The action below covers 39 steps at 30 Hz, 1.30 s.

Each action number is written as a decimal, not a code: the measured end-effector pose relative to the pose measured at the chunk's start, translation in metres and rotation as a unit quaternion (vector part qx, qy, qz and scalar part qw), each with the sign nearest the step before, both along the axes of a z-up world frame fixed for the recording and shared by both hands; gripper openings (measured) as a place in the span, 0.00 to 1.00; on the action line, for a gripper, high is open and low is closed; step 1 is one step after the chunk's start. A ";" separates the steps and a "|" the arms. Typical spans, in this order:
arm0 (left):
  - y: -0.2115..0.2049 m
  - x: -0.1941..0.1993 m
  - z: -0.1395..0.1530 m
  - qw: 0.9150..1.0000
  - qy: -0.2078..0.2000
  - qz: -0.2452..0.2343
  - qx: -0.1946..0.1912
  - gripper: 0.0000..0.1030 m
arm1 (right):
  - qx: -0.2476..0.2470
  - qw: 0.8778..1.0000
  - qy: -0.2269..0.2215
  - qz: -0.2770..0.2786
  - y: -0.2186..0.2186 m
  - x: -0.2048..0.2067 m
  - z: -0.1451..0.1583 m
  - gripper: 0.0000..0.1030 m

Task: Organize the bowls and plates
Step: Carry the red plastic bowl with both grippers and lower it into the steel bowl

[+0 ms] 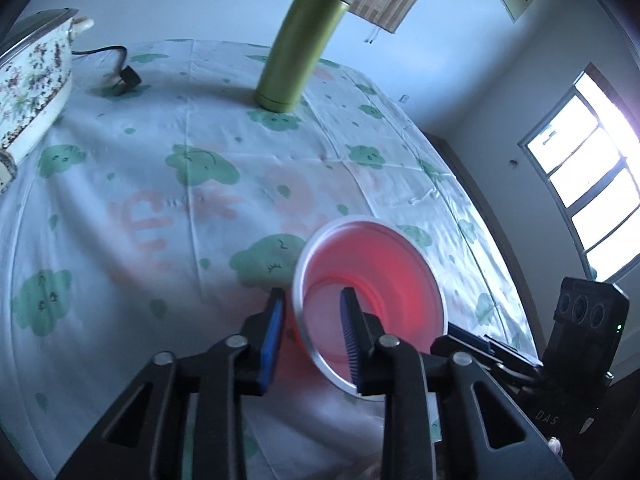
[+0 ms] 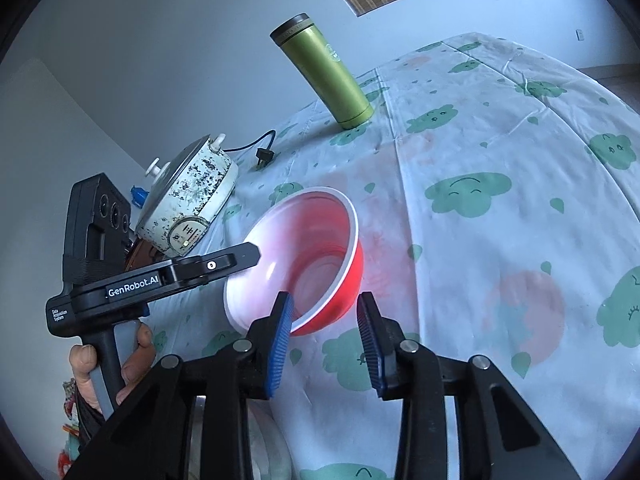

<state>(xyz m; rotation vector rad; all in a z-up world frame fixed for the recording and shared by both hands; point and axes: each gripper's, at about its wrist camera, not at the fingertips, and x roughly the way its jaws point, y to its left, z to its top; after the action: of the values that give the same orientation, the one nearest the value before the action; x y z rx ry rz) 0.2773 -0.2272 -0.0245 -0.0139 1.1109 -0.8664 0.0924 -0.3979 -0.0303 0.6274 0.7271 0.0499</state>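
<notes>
A red bowl with a white inside (image 1: 372, 292) is tilted above the clouded tablecloth. My left gripper (image 1: 312, 312) straddles its rim, one blue pad outside and one inside, with a gap between pads and rim. In the right wrist view the same bowl (image 2: 316, 260) hangs tilted, and the left gripper's finger (image 2: 240, 258) reaches its near-left rim. My right gripper (image 2: 326, 320) is open; its left pad sits at the bowl's lower rim and its right pad is just right of the bowl.
A green thermos (image 1: 300, 40) stands at the table's far side, also in the right wrist view (image 2: 324, 76). A floral rice cooker (image 2: 188, 196) with a black plug and cord (image 2: 264, 152) sits at the left. White dishes (image 2: 260, 452) lie below the right gripper.
</notes>
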 end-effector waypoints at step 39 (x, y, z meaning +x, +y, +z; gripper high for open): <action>0.076 -0.116 0.090 0.993 -0.097 0.056 -0.024 0.06 | 0.026 0.990 -0.114 0.073 0.051 -0.099 0.064 0.20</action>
<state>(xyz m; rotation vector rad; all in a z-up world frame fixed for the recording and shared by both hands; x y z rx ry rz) 0.1610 -0.1515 0.0656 -0.0323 0.8993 -0.7763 -0.0063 -0.3468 0.0335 0.6068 0.5509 0.2721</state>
